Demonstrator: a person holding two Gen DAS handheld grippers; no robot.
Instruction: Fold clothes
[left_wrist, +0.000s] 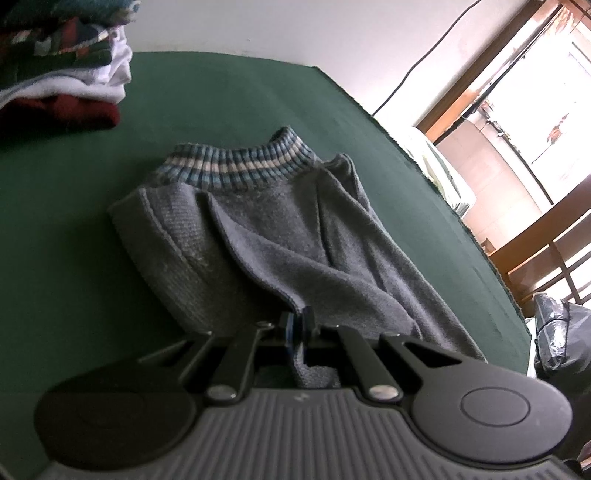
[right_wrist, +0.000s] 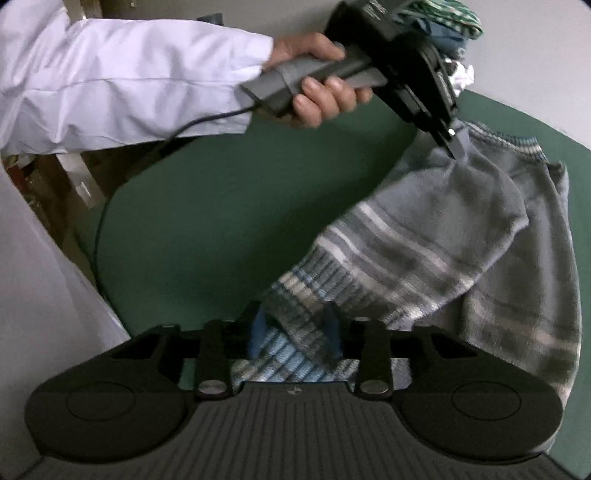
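A grey knitted sweater (left_wrist: 266, 229) with a blue-and-white striped collar (left_wrist: 240, 166) lies on the green table (left_wrist: 74, 221). My left gripper (left_wrist: 297, 317) is shut on a raised fold of its grey cloth. The right wrist view shows that same left gripper (right_wrist: 456, 147) pinching the sweater (right_wrist: 461, 229) near the collar, held by a person's hand (right_wrist: 317, 99) in a white sleeve (right_wrist: 110, 85). My right gripper (right_wrist: 295, 325) is shut on the sweater's striped ribbed cuff (right_wrist: 295, 314), which fills the gap between the blue pads. The sleeve runs up and to the right from there.
A stack of folded clothes (left_wrist: 62, 66) sits at the table's far left corner. The table edge (left_wrist: 461, 221) runs along the right, with a wooden chair (left_wrist: 535, 258) and a dark plastic bag (left_wrist: 561, 332) beyond. A black cable (right_wrist: 99, 229) trails over the table's left edge.
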